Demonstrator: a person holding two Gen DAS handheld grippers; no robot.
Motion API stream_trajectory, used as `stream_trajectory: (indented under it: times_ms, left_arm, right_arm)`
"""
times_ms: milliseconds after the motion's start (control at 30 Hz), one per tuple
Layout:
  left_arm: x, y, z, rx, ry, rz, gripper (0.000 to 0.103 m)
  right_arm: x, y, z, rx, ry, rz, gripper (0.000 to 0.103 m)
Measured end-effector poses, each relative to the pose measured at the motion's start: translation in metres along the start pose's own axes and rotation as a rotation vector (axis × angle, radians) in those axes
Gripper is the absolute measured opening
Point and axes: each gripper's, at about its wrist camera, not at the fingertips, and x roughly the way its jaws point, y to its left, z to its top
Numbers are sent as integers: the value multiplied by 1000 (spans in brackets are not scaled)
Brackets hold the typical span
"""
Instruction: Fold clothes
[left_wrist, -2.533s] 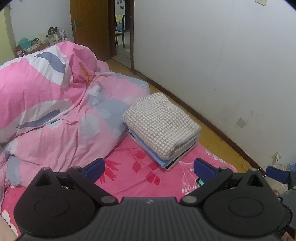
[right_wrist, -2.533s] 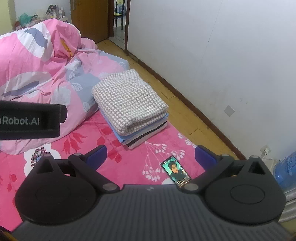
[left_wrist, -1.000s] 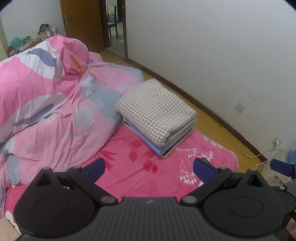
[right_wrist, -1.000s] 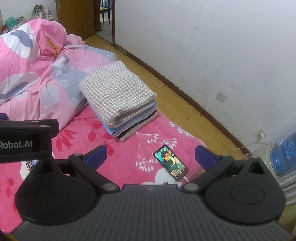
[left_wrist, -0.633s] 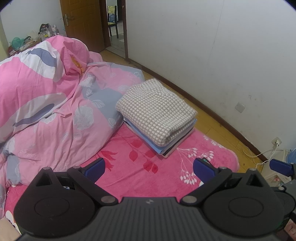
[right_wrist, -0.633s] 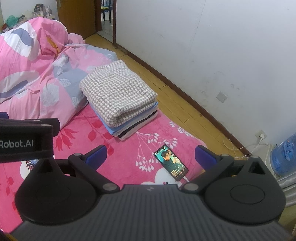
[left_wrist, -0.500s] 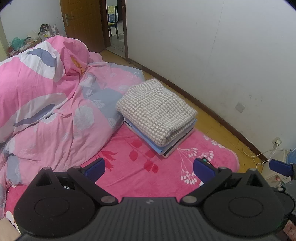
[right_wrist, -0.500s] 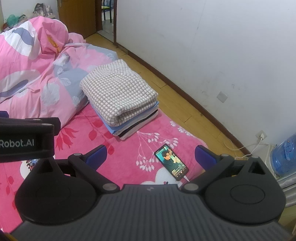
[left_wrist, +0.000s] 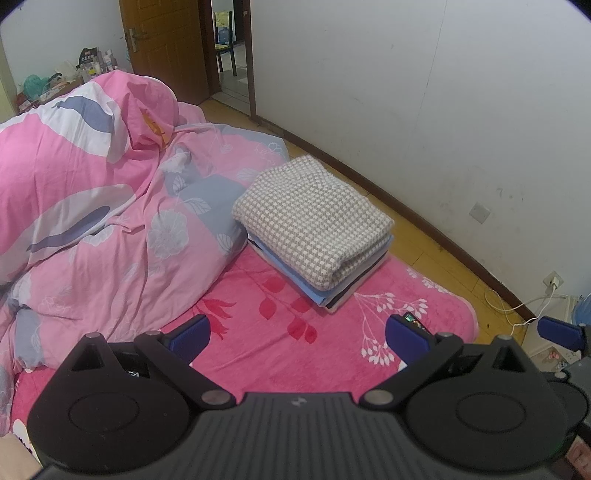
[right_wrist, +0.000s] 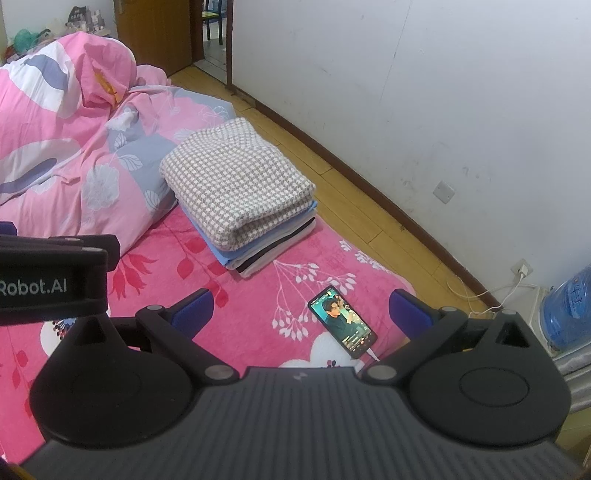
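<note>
A stack of folded clothes (left_wrist: 314, 236) (right_wrist: 240, 195) rests on the pink floral blanket (left_wrist: 280, 332) (right_wrist: 295, 295); a grey-and-white checked garment lies on top, with blue, white and dark layers under it. My left gripper (left_wrist: 297, 334) hovers open over the blanket, short of the stack, holding nothing. My right gripper (right_wrist: 301, 308) is open too, above the blanket's near end, and empty. The left gripper's black body (right_wrist: 51, 273) shows at the left edge of the right wrist view.
A crumpled pink and grey quilt (left_wrist: 92, 192) (right_wrist: 66, 140) fills the left. A phone (right_wrist: 341, 321) with a lit screen lies on the blanket, its cable running to a wall socket (right_wrist: 522, 269). Wooden floor and a white wall run along the right; a blue water bottle (right_wrist: 570, 306) stands far right.
Both grippers have drawn back from the stack since 2.5 s ago, bringing more of the blanket's edge and floor into view. Over the last second they hardly moved.
</note>
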Motion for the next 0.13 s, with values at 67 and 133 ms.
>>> stream_trajectory:
  times_ms: [67, 133]
  left_arm:
    - [-1, 0, -1, 0, 0, 0, 101]
    - [-2, 1, -1, -1, -2, 1, 101]
  right_arm:
    - [0, 0, 0, 2, 0, 0, 102]
    - [-1, 0, -1, 1, 1, 0, 102]
